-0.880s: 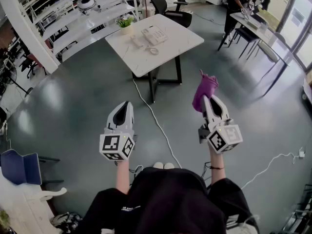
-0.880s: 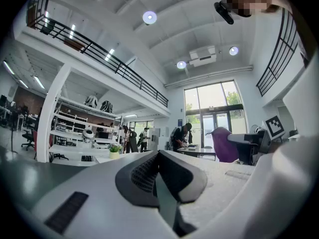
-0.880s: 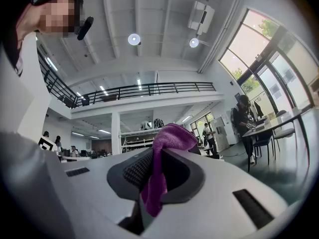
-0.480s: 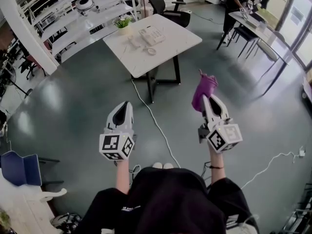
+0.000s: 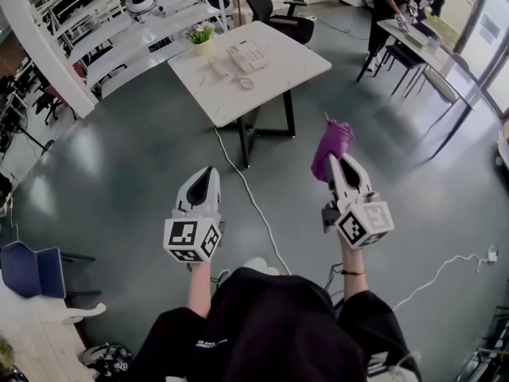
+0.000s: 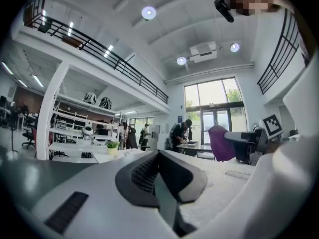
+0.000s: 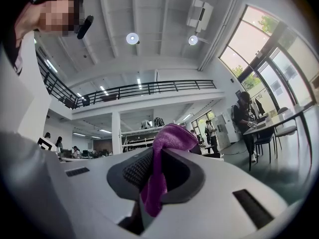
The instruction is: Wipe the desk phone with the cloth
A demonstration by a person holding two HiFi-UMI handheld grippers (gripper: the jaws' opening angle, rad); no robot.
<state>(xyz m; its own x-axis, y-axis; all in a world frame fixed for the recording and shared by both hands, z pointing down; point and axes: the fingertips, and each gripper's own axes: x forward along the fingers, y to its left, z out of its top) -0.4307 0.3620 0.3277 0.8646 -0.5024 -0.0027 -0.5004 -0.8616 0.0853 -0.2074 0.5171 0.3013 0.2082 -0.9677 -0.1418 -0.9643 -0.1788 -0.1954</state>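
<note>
The white desk phone (image 5: 248, 56) lies on a white table (image 5: 278, 74) well ahead of me, across open floor. My right gripper (image 5: 337, 159) is shut on a purple cloth (image 5: 332, 146), which bunches up above the jaw tips; the right gripper view shows the cloth (image 7: 162, 158) pinched between the pads. My left gripper (image 5: 205, 172) is held at the same height, shut with nothing in it; the left gripper view shows its jaws (image 6: 159, 176) pressed together. Both grippers are far short of the table.
A small potted plant (image 5: 203, 37) and a coiled cord (image 5: 248, 82) share the table. A white cable (image 5: 250, 193) runs along the grey floor from the table toward me. Shelving (image 5: 135, 30) stands at left, a black office chair (image 5: 274, 10) behind the table, people at a far desk (image 5: 413, 30).
The table and phone have shifted slightly in the head view as I step forward. Both grippers keep their pose, the cloth still held.
</note>
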